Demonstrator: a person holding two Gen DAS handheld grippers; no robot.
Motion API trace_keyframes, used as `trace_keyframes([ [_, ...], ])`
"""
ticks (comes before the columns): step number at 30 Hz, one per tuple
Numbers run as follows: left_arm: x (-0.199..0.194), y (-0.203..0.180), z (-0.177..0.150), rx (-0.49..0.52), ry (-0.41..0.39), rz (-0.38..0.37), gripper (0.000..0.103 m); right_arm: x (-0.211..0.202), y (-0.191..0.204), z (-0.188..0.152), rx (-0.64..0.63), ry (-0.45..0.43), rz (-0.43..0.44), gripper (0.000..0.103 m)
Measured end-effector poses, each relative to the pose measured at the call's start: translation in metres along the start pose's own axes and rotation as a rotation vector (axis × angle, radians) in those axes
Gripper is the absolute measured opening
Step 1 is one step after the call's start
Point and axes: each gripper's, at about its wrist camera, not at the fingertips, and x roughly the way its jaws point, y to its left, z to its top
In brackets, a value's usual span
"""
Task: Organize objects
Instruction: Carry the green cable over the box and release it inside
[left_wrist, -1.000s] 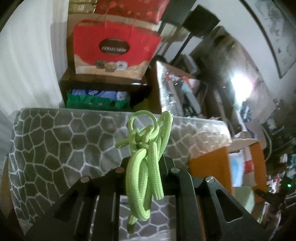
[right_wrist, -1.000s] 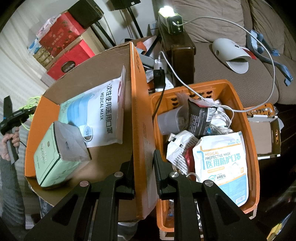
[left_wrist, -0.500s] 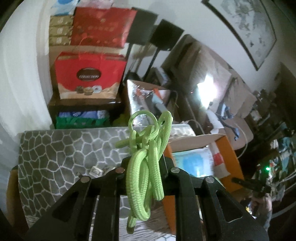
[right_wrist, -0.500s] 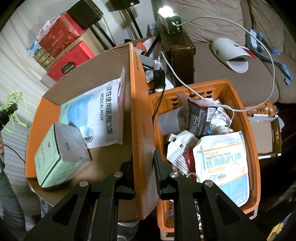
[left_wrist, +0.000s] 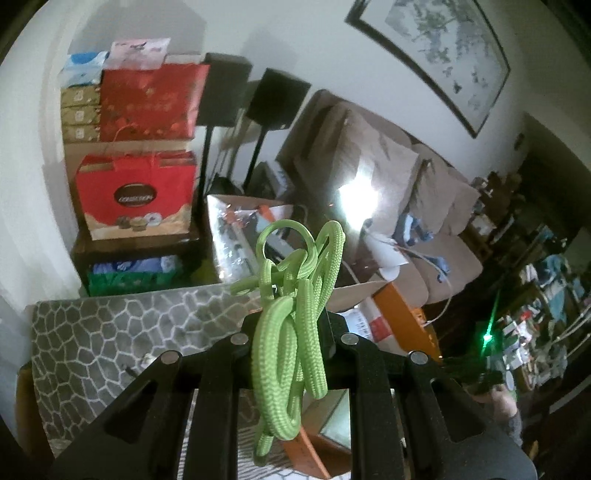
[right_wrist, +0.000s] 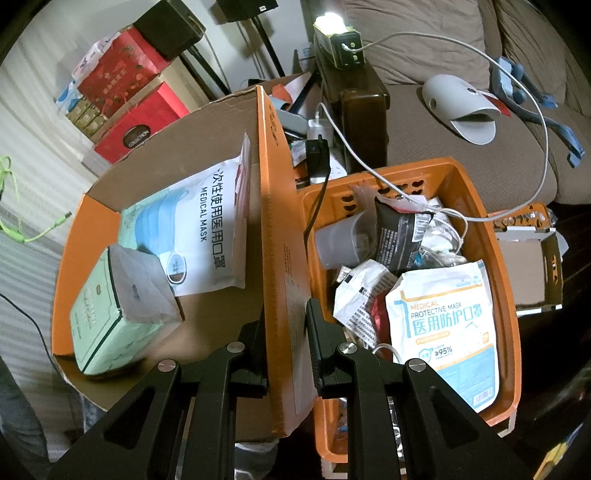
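Green cord (left_wrist: 291, 325): your left claw (left_wrist: 293, 321) pinches this bundle of lime-green cord, loops sticking up past the fingertips and ends hanging below.
Left claw: pressed together on the cord, above a grey stone-patterned cover (left_wrist: 110, 328).
Right claw (right_wrist: 286, 332): you clamp the orange wall of the cardboard box (right_wrist: 273, 206).
Cardboard box: holds a medical mask pack (right_wrist: 199, 229) and a green tissue box (right_wrist: 107, 317).
Orange basket (right_wrist: 506, 295): touching the box, crammed with mask packets.
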Motion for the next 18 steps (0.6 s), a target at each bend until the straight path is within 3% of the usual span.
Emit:
trace_keyframes([
  [13,0.040,-0.060,-0.005,0.067,0.060,-0.080,0.015,0.000,0.000,0.000,0.001,-0.001,0.001,0.016],
  [18,0.063,-0.074,-0.011,0.091,0.086,-0.075,0.014,0.000,0.000,0.000,0.001,-0.001,0.001,0.016],
])
